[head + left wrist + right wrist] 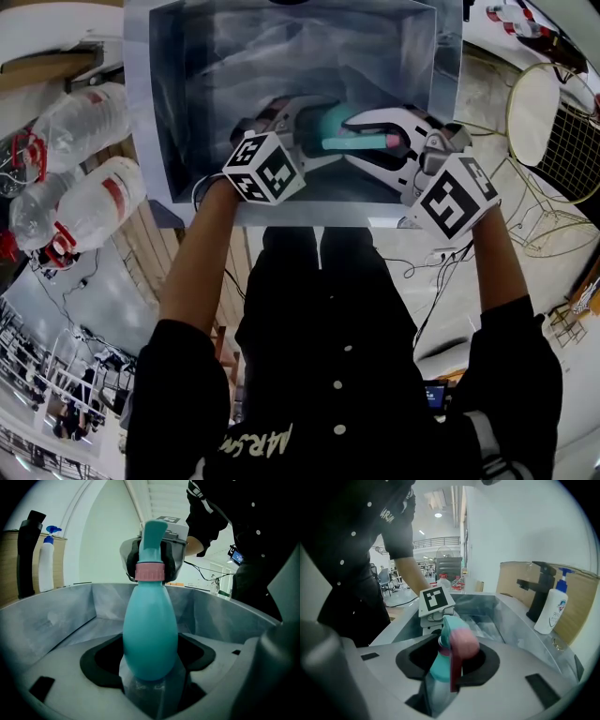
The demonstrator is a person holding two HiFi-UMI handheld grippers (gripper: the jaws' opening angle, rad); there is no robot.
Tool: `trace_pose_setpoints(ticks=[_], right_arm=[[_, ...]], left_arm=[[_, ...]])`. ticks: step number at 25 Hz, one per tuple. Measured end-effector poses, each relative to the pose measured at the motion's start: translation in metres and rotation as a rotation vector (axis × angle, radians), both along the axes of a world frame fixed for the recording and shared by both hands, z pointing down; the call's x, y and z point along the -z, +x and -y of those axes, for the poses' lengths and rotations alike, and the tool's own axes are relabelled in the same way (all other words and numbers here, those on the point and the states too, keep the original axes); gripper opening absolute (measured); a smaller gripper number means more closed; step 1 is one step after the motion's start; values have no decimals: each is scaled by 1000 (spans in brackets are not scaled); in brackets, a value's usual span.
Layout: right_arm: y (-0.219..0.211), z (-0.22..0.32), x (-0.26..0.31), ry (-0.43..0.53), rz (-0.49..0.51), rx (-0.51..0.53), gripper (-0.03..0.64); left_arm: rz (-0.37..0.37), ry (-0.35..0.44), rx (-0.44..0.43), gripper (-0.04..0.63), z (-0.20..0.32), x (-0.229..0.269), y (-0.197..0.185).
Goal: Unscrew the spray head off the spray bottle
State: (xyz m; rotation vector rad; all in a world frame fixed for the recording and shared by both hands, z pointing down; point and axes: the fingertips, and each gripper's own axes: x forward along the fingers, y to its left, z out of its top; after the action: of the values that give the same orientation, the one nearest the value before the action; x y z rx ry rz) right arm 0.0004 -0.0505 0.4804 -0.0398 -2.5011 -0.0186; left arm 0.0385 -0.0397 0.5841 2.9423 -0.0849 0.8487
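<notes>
spray bottle [150, 634] over sink [61, 613], dispenser [552, 613] beside faucet [536, 595]

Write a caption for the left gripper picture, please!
Left gripper holds a teal bottle in a sink; right gripper clamps its spray head.

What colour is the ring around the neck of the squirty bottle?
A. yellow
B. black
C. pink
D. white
C: in the left gripper view the ring round the neck of the teal spray bottle, just under the spray head, is pink.
</notes>
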Motion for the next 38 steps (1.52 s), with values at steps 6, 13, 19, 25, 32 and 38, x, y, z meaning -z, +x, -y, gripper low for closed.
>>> trace_pose_setpoints(ticks=[6,13,19,25,32,38], right_arm=[[0,-5,0,-5,-2,37,146],[3,-9,2,-11,43,117,144],[1,-8,11,-49,151,147,144],[3,-6,14,-63,150,125,144],[10,-7,23,-62,146,72,144],[18,-4,41,-85,167,17,146]], left_arm=[[7,2,-25,376,-5,0,2],[9,5,-39,375,-6,0,3],[11,5,-49,375,-7,1,4],[9,6,-48,376,-7,1,3],[25,-7,-49,376,-9,0,4],[46,-25,-63,379,-15,-3,1]])
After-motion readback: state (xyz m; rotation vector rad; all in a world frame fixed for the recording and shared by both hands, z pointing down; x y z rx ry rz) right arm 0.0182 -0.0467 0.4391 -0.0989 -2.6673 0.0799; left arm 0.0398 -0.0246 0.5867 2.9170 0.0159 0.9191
